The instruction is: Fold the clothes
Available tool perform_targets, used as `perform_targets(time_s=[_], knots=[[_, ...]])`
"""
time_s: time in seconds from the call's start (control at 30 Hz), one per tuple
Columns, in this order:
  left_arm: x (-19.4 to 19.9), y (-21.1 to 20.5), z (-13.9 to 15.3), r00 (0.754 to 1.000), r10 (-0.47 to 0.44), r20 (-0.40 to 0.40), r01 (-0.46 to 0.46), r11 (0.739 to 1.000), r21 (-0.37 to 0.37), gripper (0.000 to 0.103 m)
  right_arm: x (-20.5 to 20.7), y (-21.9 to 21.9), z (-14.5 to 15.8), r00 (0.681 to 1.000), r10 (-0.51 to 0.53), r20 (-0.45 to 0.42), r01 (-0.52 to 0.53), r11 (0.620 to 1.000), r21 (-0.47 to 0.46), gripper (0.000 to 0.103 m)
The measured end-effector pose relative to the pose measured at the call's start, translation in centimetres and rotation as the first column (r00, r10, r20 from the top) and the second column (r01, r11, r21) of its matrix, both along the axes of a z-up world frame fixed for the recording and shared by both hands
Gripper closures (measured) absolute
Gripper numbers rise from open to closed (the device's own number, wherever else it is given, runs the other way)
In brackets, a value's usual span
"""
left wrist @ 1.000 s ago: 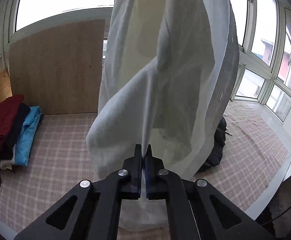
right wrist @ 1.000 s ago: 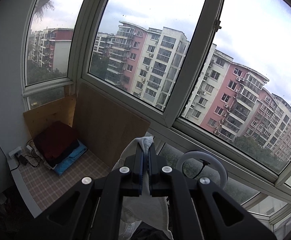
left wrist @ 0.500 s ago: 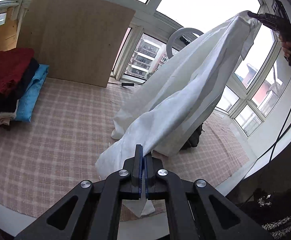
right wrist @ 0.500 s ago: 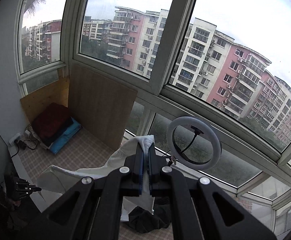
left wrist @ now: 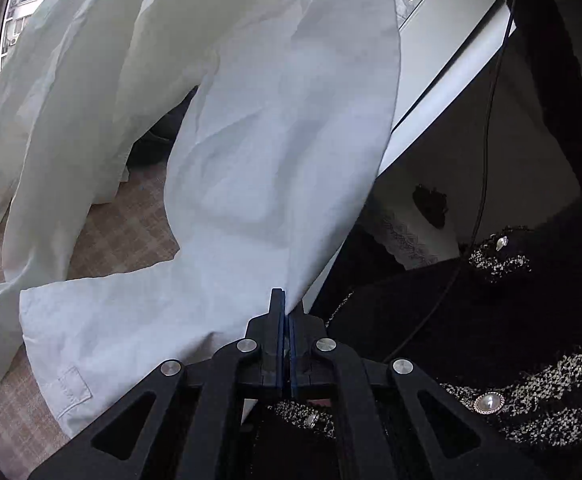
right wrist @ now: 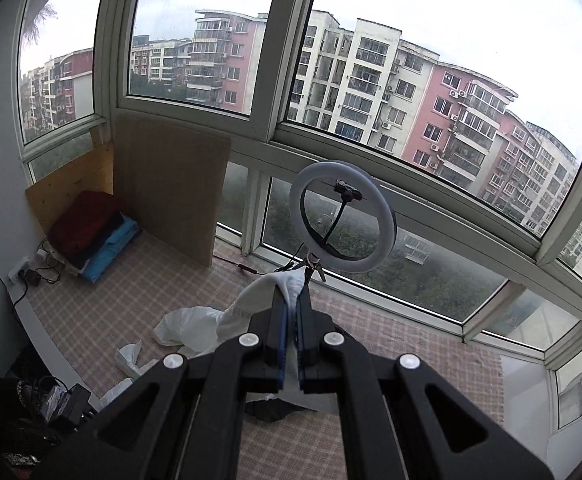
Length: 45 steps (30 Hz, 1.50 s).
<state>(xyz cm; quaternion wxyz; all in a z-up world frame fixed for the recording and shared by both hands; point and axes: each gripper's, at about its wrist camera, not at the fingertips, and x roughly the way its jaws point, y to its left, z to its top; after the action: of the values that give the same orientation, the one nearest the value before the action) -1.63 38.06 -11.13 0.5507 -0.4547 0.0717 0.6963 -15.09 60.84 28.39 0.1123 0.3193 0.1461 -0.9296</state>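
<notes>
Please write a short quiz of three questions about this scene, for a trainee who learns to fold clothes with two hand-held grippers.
1. True or false: the left hand-held gripper is shut on the white cotton garment.
2. What does the right hand-held gripper pinch? A) the white ring light on a stand; B) a bunched edge of the white garment; C) nothing.
3. Which colour lies on top of the stack of folded clothes by the wooden boards?

Key: 1 true. 2 B. 3 dark red, with black and blue layers under it.
</notes>
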Motion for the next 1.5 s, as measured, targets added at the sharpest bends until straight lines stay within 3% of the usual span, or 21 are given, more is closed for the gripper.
perform_targets(time_s=[0.13, 0.23, 0.4, 0.5, 0.57, 0.8, 0.83, 0.97, 1.1, 1.13, 1.17, 1.23, 1.3, 1.4, 1.5], knots=[[-4.6, 0.1, -1.1, 0.983, 0.133, -0.128, -0.144, 0.986, -0.079, 0.102, 0.2, 1.4, -0.6, 0.999, -0.030, 0.012, 0.030, 1.000, -0.002, 0.099], [-7.8, 0.2, -1.9, 0.947, 0.222, -0.232, -0.255, 0.959, -0.126, 0.102, 0.2, 1.8, -1.2, 0.999, -0.038, 0.023, 0.038, 0.999, 0.001, 0.099], [-9.4, 0.4, -2.7, 0.897, 0.315, -0.309, -0.367, 0.922, -0.124, 0.100, 0.0, 2.2, -1.8, 0.998, -0.051, 0.034, 0.051, 0.999, 0.004, 0.099], [-8.9, 0.1, -2.7, 0.849, 0.366, -0.382, -0.430, 0.898, -0.097, 0.091, 0.0, 2.4, -1.8, 0.998, -0.054, 0.037, 0.053, 0.999, 0.006, 0.099], [-8.6, 0.0, -2.6, 0.812, 0.397, -0.428, -0.470, 0.879, -0.076, 0.070, -0.2, 2.7, -1.9, 0.998, -0.059, 0.037, 0.059, 0.998, 0.001, 0.099], [-7.5, -0.5, -2.5, 0.654, 0.493, -0.574, -0.594, 0.804, 0.013, 0.055, -0.5, 3.8, -2.1, 0.997, -0.070, 0.044, 0.071, 0.997, -0.024, 0.099], [-7.6, -0.4, -2.6, 0.651, 0.488, -0.581, -0.593, 0.805, 0.012, 0.054, -0.5, 3.9, -2.2, 0.997, -0.070, 0.045, 0.071, 0.997, -0.029, 0.099], [-8.9, 0.7, -3.4, 0.717, 0.408, -0.565, -0.523, 0.851, -0.049, 0.053, -0.5, 4.0, -2.2, 0.997, -0.065, 0.046, 0.067, 0.997, -0.037, 0.099], [-10.7, 1.9, -3.6, 0.761, 0.314, -0.567, -0.441, 0.892, -0.098, 0.054, -0.7, 4.2, -2.6, 0.997, -0.064, 0.053, 0.066, 0.997, -0.034, 0.099], [-11.5, 1.9, -3.7, 0.789, 0.306, -0.532, -0.417, 0.903, -0.100, 0.061, -0.7, 4.3, -2.7, 0.996, -0.066, 0.056, 0.068, 0.997, -0.033, 0.099], [-12.2, 1.6, -3.7, 0.815, 0.307, -0.492, -0.401, 0.911, -0.096, 0.092, -0.8, 4.5, -2.8, 0.996, -0.069, 0.059, 0.071, 0.997, -0.032, 0.099], [-13.3, 0.7, -3.5, 0.858, 0.324, -0.398, -0.384, 0.920, -0.079, 0.103, -1.0, 4.9, -3.1, 0.995, -0.077, 0.065, 0.079, 0.996, -0.028, 0.099], [-14.1, -0.4, -3.0, 0.885, 0.345, -0.313, -0.380, 0.923, -0.055, 0.103, -1.2, 5.5, -3.3, 0.994, -0.095, 0.061, 0.096, 0.995, -0.018, 0.099], [-14.0, -4.0, 0.1, 0.868, 0.418, -0.270, -0.432, 0.902, 0.006, 0.103, -1.6, 7.1, -3.4, 0.991, -0.122, 0.052, 0.125, 0.991, -0.045, 0.099], [-13.3, -8.6, 5.3, 0.808, 0.505, -0.304, -0.511, 0.857, 0.066, 0.103, -2.0, 8.1, -3.2, 0.991, -0.129, 0.032, 0.131, 0.988, -0.078, 0.099]])
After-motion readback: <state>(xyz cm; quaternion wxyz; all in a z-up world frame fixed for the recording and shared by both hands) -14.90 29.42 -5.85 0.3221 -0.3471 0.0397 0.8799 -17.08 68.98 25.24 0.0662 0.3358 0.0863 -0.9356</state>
